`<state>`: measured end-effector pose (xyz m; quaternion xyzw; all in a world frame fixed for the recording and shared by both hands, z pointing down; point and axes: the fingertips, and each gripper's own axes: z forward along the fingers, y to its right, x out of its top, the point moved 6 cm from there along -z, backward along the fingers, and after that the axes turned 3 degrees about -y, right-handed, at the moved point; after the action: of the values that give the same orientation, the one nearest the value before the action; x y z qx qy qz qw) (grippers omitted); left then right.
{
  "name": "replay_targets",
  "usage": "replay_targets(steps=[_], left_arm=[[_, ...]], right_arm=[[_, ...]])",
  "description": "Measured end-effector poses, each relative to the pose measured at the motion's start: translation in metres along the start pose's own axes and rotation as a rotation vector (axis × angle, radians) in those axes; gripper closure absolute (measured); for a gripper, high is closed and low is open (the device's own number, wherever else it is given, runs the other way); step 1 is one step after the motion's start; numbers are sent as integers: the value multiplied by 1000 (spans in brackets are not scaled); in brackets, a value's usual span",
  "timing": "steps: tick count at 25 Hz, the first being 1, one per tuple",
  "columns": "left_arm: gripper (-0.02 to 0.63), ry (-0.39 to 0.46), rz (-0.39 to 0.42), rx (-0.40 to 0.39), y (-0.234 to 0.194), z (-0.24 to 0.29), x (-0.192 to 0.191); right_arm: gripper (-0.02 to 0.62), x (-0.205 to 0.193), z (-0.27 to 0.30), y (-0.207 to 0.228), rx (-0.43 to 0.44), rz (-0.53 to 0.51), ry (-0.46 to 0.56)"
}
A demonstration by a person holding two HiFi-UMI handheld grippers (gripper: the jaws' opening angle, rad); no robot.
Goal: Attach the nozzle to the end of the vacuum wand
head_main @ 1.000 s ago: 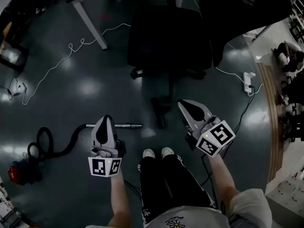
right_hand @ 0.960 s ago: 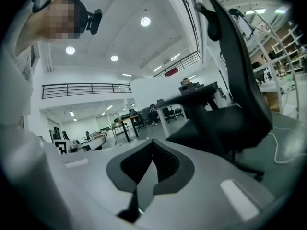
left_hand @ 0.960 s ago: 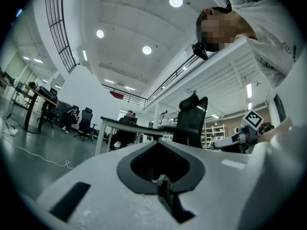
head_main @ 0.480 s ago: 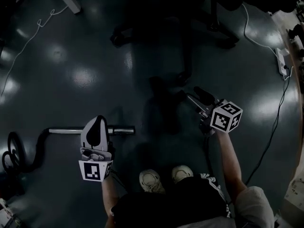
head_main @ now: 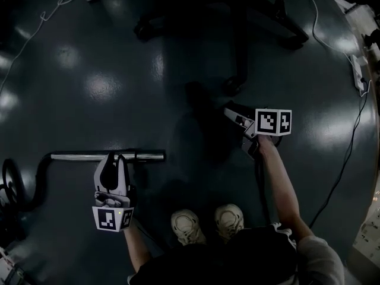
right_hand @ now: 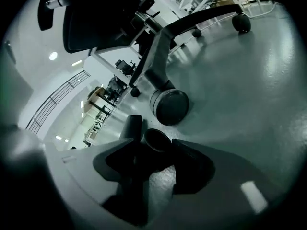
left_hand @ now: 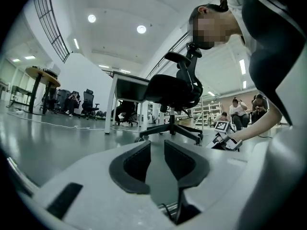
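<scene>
Left hand-held gripper hangs low over the dark floor with its jaws released and apart. Its own view shows only bare floor in the gap between them. From the head view its tips overlap the vacuum wand, a pale metal tube that lies flat on the floor and runs left to right. The wand's left end meets a black hose. The right hand-held gripper is held well apart from the wand, out to the right, near the base of an office chair. Its view shows the jaws clenched around the nozzle, a black tube whose round open mouth points away from the camera toward a chair caster nearby. In the head view the nozzle is too dark to pick out. The person's shoes stand between the two arms.
</scene>
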<state>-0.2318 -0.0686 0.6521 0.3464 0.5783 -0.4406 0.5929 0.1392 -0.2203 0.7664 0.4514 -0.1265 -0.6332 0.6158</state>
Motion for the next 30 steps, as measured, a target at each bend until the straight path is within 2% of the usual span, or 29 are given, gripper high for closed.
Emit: replay_targets(steps=[3, 5, 6, 8, 10, 12, 14, 17, 19, 21, 23, 25, 27, 28, 30], left_arm=[[514, -13, 3, 3, 3, 7, -5], [514, -3, 5, 7, 6, 10, -2], [514, 12, 1, 11, 7, 11, 2], [514, 48, -15, 24, 6, 10, 10], [517, 71, -20, 37, 5, 10, 14], [517, 64, 3, 27, 7, 13, 15], [517, 52, 22, 6, 11, 13, 16], [501, 21, 6, -43, 14, 10, 14], [471, -43, 47, -115, 18, 12, 10], [438, -146, 136, -211, 23, 14, 5], [386, -283, 236, -325, 25, 14, -6], [351, -460, 366, -433, 16, 9, -27], [336, -619, 479, -478, 2, 3, -49], [334, -659, 512, -480, -5, 1, -56], [334, -682, 546, -468, -15, 2, -63]], right_arm=[[365, 6, 4, -3, -8, 36, 58], [389, 8, -6, -17, 1, -24, 148], [403, 8, -15, -30, -15, -100, 193], [416, 8, -31, -61, -91, -336, 252], [420, 0, -38, -94, -157, -606, 249], [420, -15, -31, -122, -164, -830, 204], [417, -29, -15, -144, -102, -948, 158], [410, -47, 4, -164, 33, -978, 76], [411, -51, 10, -170, 71, -1002, 47], [427, -49, 10, -169, 80, -1051, 16], [428, -49, 12, -165, 133, -1121, -96], [365, -51, 20, -163, 190, -1242, -254], [364, -52, 28, -167, 192, -1393, -358], [364, -53, 33, -170, 190, -1452, -393], [367, -58, 44, -177, 198, -1505, -473]])
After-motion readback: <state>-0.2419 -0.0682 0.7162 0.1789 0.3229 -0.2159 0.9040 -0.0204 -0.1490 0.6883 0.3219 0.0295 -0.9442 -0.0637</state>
